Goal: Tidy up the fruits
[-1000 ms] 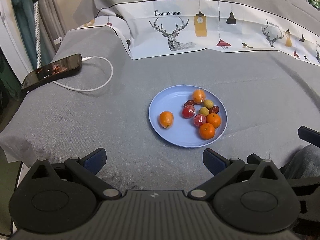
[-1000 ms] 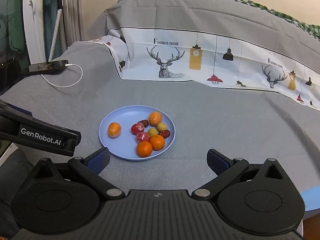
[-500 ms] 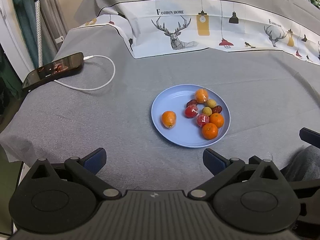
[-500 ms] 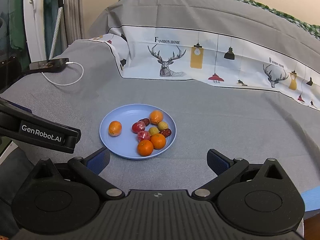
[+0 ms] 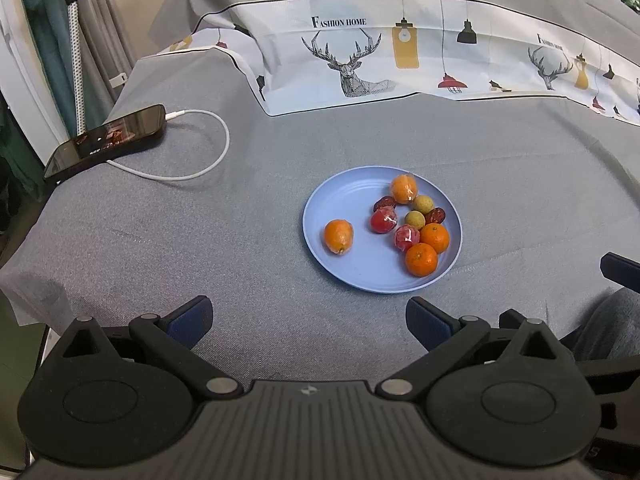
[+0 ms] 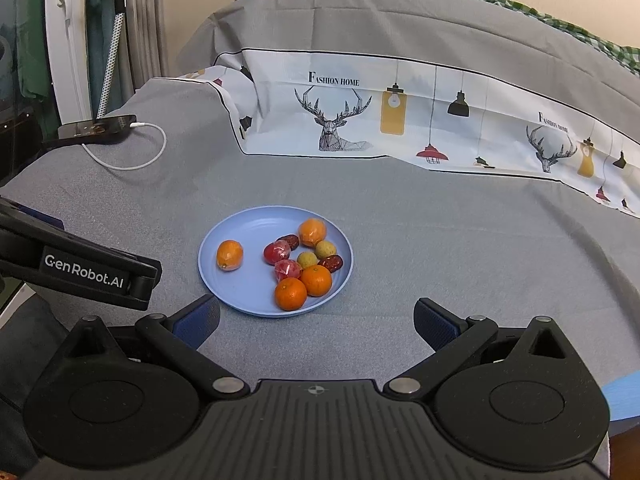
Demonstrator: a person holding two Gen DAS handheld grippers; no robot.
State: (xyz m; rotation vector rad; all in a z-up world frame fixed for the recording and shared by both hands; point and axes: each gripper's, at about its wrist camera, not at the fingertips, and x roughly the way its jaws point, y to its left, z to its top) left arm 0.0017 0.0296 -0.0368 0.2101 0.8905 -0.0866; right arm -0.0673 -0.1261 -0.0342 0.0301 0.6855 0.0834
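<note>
Phone: we see a dark phone [image 5: 106, 140] at the far left of the grey cloth [image 5: 200, 240], with a white cable [image 5: 192, 148] looping out of it toward the middle.

Left tongs: our left gripper [image 5: 308, 318] is spread wide, nothing between its blue-padded fingers [image 5: 190, 316] — released, touching no fruit, poised over bare cloth just short of the plate.

Plate: a blue plate [image 5: 332, 196] lies flat on the cloth, near the middle, well apart from the phone.

Lone orange fruit: one small orange fruit [image 5: 338, 235] rests alone on the left half of the plate, apart from the others.

Cluster: on the right half we count a wrapped orange fruit [image 5: 403, 188] at the back, two red wrapped fruits [image 5: 384, 220], two small yellow-green fruits [image 5: 415, 220], two dark red dates [image 5: 385, 202] and two tangerines [image 5: 421, 259] at the near edge — all close together, several touching.

Right tongs: our right gripper [image 6: 316, 322] is also wide open and empty; the plate's near edge lies just beyond its left finger [image 6: 198, 320]. The left gripper's arm shows at the left of this view.

Backdrop: a white band of printed fabric [image 5: 400, 52] with deer and lamps runs behind the plate.
</note>
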